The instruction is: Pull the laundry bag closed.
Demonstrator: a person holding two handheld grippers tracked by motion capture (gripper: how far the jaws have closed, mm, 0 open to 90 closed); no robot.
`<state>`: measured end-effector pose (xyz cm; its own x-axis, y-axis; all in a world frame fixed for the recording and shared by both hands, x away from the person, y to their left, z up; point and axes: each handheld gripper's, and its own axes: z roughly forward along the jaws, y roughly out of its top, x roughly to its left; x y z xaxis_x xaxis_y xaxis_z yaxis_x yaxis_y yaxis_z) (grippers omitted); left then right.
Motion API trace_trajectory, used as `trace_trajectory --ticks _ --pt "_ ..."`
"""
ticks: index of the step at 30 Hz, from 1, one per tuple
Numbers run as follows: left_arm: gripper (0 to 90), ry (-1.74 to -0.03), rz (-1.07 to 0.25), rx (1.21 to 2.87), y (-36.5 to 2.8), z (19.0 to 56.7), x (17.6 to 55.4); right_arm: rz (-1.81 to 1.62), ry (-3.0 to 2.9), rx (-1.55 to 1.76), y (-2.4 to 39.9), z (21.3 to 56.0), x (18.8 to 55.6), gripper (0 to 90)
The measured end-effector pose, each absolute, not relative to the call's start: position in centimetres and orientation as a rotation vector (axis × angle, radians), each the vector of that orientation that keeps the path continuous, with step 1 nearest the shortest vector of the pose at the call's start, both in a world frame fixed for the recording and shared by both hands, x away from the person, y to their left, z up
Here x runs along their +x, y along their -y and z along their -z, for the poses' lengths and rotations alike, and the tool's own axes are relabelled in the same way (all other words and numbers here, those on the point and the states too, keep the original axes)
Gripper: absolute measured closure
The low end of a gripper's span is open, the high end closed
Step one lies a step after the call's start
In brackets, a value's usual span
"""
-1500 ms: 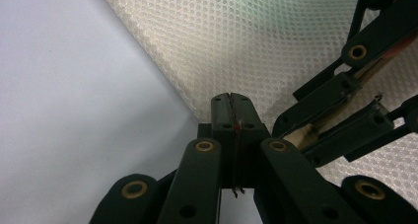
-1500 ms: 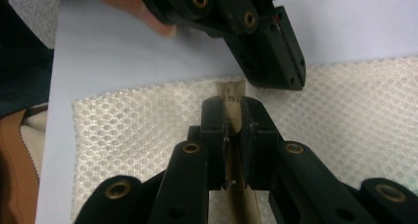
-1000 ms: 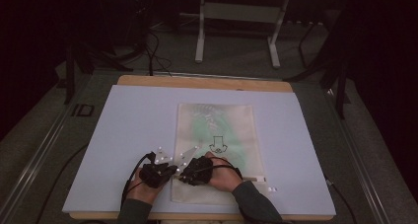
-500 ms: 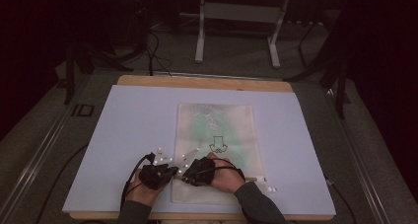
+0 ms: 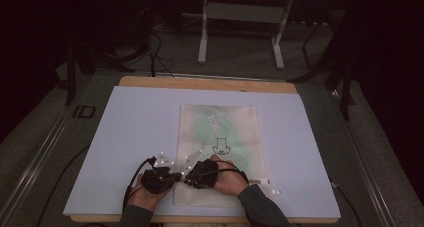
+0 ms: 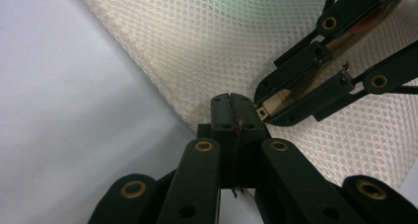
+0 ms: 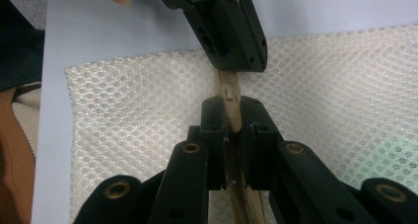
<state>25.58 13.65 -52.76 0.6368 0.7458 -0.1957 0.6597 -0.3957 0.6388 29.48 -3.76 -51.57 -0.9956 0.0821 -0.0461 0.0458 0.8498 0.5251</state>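
A mesh bag [image 5: 220, 152] lies on the counter [image 5: 130, 137], right of centre; both grippers meet at its near left corner.

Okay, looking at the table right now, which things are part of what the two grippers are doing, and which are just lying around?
In use:
mesh bag
its beige zipper
right gripper, clamped on the zipper
left gripper, shut at the bag's edge

Lying about:
white table cover
metal stand
floor cables

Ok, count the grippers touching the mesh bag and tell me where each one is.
2. The left gripper sits shut at the mesh bag's near left edge; the right gripper, just beside it, is clamped on the bag's beige zipper pull.
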Motion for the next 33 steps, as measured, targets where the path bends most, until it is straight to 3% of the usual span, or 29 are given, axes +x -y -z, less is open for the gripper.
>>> trace_trajectory --ticks 33 --pt "89.5 -1.058 -0.169 2.178 -13.51 52.94 25.66 -0.716 -2.950 0.039 4.28 50.99 28.63 82.2"
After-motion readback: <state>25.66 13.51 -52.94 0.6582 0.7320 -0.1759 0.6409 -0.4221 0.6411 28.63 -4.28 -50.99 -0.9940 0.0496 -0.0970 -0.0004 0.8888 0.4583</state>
